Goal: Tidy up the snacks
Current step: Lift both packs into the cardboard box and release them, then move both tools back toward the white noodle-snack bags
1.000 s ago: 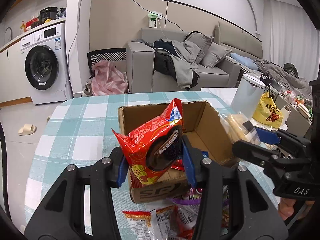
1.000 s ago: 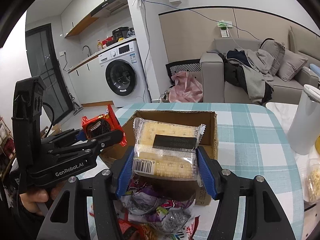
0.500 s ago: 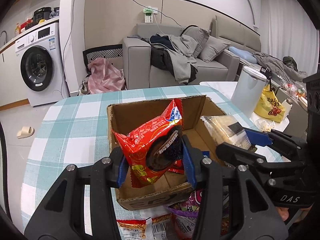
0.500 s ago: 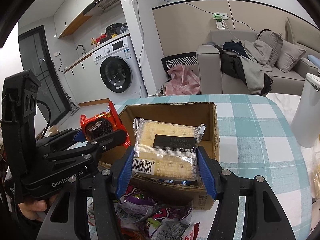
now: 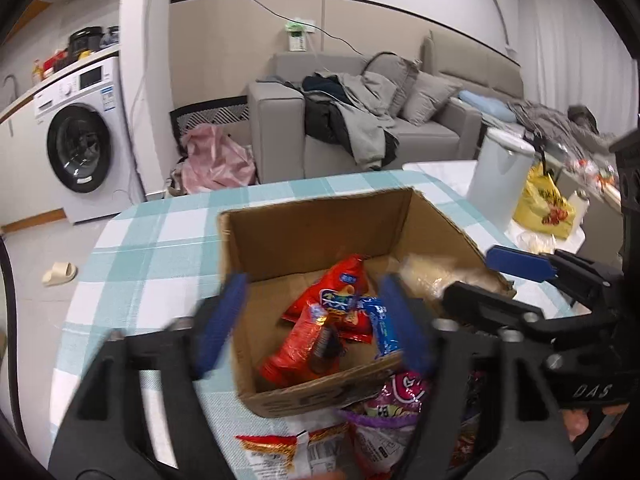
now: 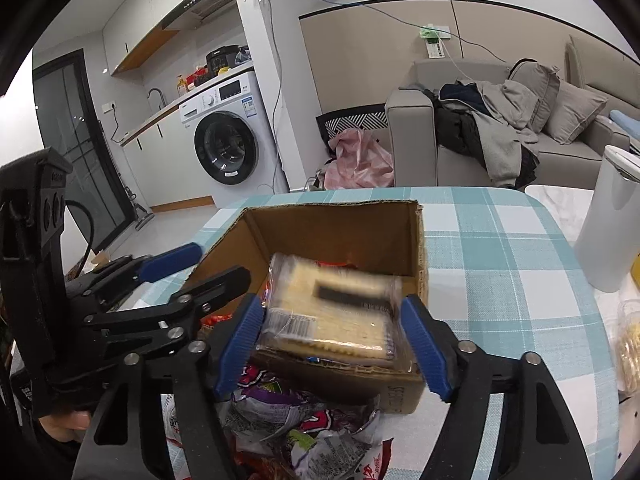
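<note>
An open cardboard box [image 5: 312, 204] [image 6: 340, 232] stands on the checked table. My left gripper [image 5: 312, 326] hovers over its near edge, jaws opening, nothing between the blurred blue pads [image 5: 218, 328]. Below them a red snack packet [image 5: 304, 352] lies in the box among other packets. My right gripper [image 6: 332, 344] is over the box's near right corner, jaws opening. The clear cracker pack [image 6: 332, 308] is blurred between its pads with a gap on each side. Each gripper shows in the other's view: the left gripper [image 6: 222, 260] and the right gripper [image 5: 468, 276].
A heap of loose snack packets [image 6: 300, 412] [image 5: 380, 408] lies on the table in front of the box. A white cylindrical container [image 6: 608, 220] and a yellow bag [image 5: 544, 208] stand to the right. Beyond the table's far edge are a sofa and a washing machine.
Both grippers opened. The red packet left the left jaws and dropped into the box. The cracker pack came loose from the right pads and tilts down towards the box.
</note>
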